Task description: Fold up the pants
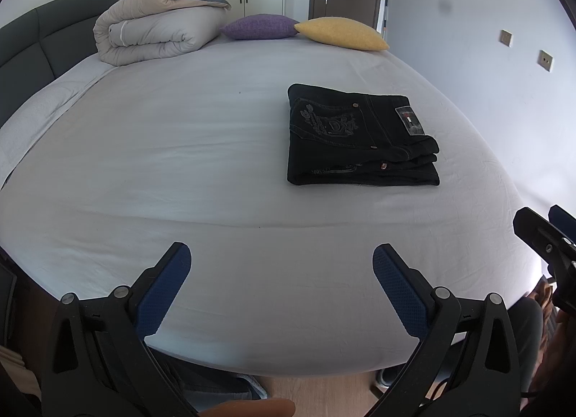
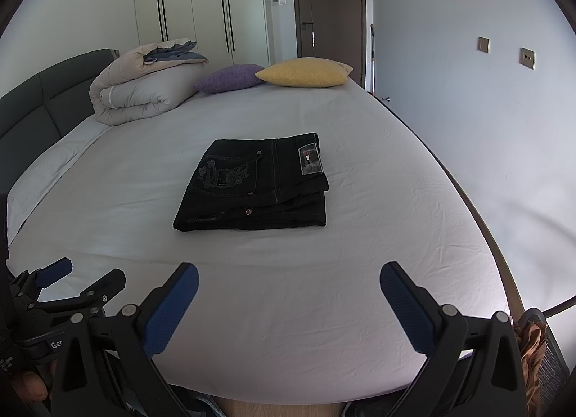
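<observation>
Black jeans (image 1: 360,139) lie folded into a compact rectangle on the white bed sheet (image 1: 180,165), pocket embroidery and waist label facing up. In the right wrist view the same pants (image 2: 255,186) sit at mid-bed. My left gripper (image 1: 280,273) hovers over the near edge of the bed, open and empty, well short of the pants. My right gripper (image 2: 288,294) is also open and empty, held back from the pants. The right gripper's tips (image 1: 540,229) show at the right edge of the left wrist view; the left gripper (image 2: 82,276) shows at the lower left of the right wrist view.
A rolled beige duvet (image 1: 154,28), a purple cushion (image 1: 259,26) and a yellow cushion (image 1: 342,33) lie at the far end of the bed. A dark headboard (image 1: 36,42) runs along the left. A white wall (image 1: 486,57) borders the right side. Wooden floor (image 1: 316,388) shows below.
</observation>
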Tool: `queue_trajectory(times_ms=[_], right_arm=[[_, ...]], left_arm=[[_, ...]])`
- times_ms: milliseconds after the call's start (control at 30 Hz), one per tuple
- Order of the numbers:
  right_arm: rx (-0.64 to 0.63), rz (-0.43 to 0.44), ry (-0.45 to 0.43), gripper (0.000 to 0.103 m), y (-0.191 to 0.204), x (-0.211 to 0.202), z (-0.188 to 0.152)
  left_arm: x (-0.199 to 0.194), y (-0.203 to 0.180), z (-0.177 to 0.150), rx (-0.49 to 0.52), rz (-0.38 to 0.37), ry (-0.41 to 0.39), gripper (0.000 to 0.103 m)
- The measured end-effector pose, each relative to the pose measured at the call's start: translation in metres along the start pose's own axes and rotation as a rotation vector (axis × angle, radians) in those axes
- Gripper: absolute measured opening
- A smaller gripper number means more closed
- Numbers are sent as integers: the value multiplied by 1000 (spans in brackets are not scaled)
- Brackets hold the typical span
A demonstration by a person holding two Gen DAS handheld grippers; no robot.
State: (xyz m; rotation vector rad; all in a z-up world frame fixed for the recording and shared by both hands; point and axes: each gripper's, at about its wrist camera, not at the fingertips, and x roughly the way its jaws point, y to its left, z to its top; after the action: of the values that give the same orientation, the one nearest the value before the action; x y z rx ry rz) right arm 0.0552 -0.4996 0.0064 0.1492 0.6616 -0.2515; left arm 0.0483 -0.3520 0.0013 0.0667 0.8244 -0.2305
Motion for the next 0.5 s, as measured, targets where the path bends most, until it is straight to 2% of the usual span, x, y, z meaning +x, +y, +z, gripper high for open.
queue_trajectory(times_ms=[500], right_arm=[[0, 1, 1, 103, 0, 0, 0]], left_arm=[[0, 1, -1, 0, -2, 1, 103]])
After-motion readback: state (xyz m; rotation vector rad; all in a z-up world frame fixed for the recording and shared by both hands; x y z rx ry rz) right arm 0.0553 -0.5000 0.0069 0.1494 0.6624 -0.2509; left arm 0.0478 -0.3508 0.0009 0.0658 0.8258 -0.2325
